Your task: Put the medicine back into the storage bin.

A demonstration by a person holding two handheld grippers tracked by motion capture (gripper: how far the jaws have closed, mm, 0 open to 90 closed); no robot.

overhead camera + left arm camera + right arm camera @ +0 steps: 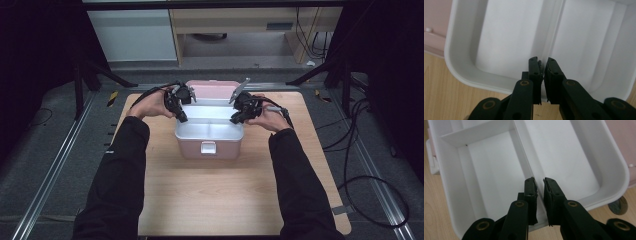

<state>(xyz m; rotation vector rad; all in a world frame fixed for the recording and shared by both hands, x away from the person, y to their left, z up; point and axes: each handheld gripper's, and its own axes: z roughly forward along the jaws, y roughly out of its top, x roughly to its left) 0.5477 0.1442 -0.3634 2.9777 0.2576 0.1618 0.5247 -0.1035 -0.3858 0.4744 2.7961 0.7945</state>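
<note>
Fingers [531,192] pinch tray [564,152] divider; coin [619,205] beside.

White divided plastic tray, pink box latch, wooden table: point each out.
White divided plastic tray [491,167], right gripper view, on the floor of one compartment.
Pink box's white front latch [208,147], high view, on the latch's face.
Light wooden table [215,195], high view, on bare top in front of the box.

Pink plastic box [208,145] with rounded corners sits open near table centre, lid [212,90] tipped back behind it, white latch on the front face. White plastic insert tray [456,65] seated inside, level, split by thin dividers into compartments.
</note>
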